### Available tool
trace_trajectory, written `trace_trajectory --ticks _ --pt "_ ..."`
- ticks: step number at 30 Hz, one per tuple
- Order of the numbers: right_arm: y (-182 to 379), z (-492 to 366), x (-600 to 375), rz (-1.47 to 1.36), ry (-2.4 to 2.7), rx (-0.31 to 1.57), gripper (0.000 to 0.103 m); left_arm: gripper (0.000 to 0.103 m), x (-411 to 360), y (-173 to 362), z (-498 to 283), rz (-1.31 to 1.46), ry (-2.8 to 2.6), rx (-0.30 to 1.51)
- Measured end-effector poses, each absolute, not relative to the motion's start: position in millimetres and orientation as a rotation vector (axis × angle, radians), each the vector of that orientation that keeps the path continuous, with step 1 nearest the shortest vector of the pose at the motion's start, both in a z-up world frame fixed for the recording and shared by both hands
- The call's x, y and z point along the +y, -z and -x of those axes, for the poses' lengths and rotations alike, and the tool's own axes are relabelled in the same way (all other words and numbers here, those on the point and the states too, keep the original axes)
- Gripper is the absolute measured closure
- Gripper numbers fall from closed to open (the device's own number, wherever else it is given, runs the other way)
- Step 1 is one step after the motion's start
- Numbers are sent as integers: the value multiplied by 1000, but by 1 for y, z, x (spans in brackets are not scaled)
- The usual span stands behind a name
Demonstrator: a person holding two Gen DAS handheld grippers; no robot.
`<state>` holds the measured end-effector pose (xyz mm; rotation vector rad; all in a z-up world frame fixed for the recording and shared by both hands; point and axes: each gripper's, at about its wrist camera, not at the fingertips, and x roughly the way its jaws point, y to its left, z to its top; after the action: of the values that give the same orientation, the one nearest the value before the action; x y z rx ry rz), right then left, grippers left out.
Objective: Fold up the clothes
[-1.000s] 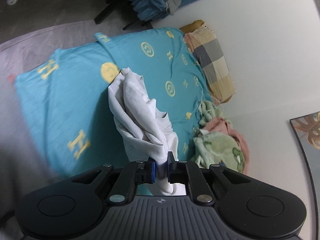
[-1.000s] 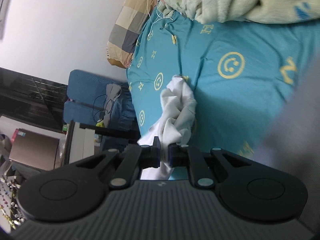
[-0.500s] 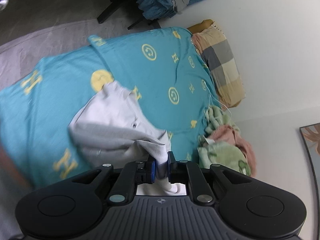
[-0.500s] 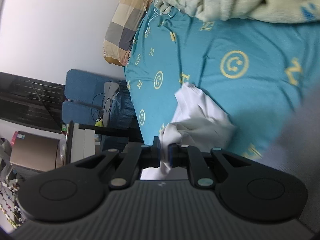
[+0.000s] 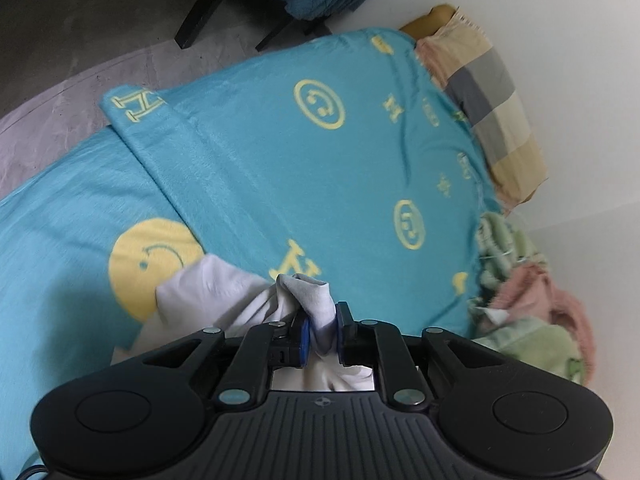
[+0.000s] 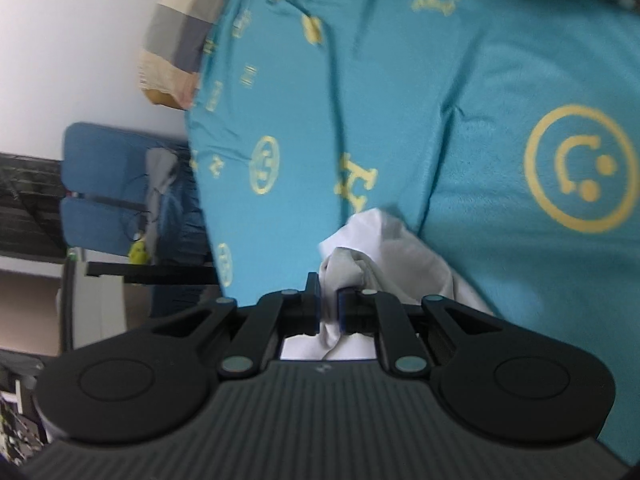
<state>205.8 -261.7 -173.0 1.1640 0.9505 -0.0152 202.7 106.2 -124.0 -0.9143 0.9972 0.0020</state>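
A white garment (image 5: 208, 296) lies bunched on the teal bedspread (image 5: 280, 184) with yellow smiley prints. My left gripper (image 5: 320, 330) is shut on a gathered fold of the garment, which pokes up between its blue pads. In the right wrist view the same white garment (image 6: 384, 248) spreads low over the teal bedspread (image 6: 460, 100), and my right gripper (image 6: 329, 306) is shut on another bunched edge of it. Both grippers sit close above the bed. The rest of the cloth is hidden under the gripper bodies.
A checked pillow (image 5: 488, 108) lies at the head of the bed by the white wall. A heap of green and pink blankets (image 5: 528, 304) sits at the right edge. A blue chair (image 6: 108, 184) with cables stands beside the bed, and dark furniture legs (image 5: 200, 12) stand on the grey floor.
Both grippers have come down and forward toward the bed with the white garment. The cloth hung as a long drape before; it has spread out and now rests low on the bedspread.
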Motion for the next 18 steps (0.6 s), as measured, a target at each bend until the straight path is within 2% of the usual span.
trace_trajectory --ticks 4,10,12,13,14,16,18 --pt "198 -224 -261 -1156 37 992 92 88 106 141 -221 893 0 1036" --pt "200 -224 -260 -1117 7 980 91 85 101 141 -217 823 32 1004" --pt "196 -221 -261 -1093 -33 964 90 76 95 130 -211 741 38 968" --pt "193 -220 -261 -1080 -51 958 89 63 91 124 -209 699 40 949" --pt "190 -218 -261 -1067 -70 951 86 51 85 115 -205 643 39 918" --pt "177 -213 -259 -1031 -104 916 73 39 73 99 -197 517 36 844" --pt "158 -205 -255 -956 -135 840 41 31 59 84 -187 381 35 766"
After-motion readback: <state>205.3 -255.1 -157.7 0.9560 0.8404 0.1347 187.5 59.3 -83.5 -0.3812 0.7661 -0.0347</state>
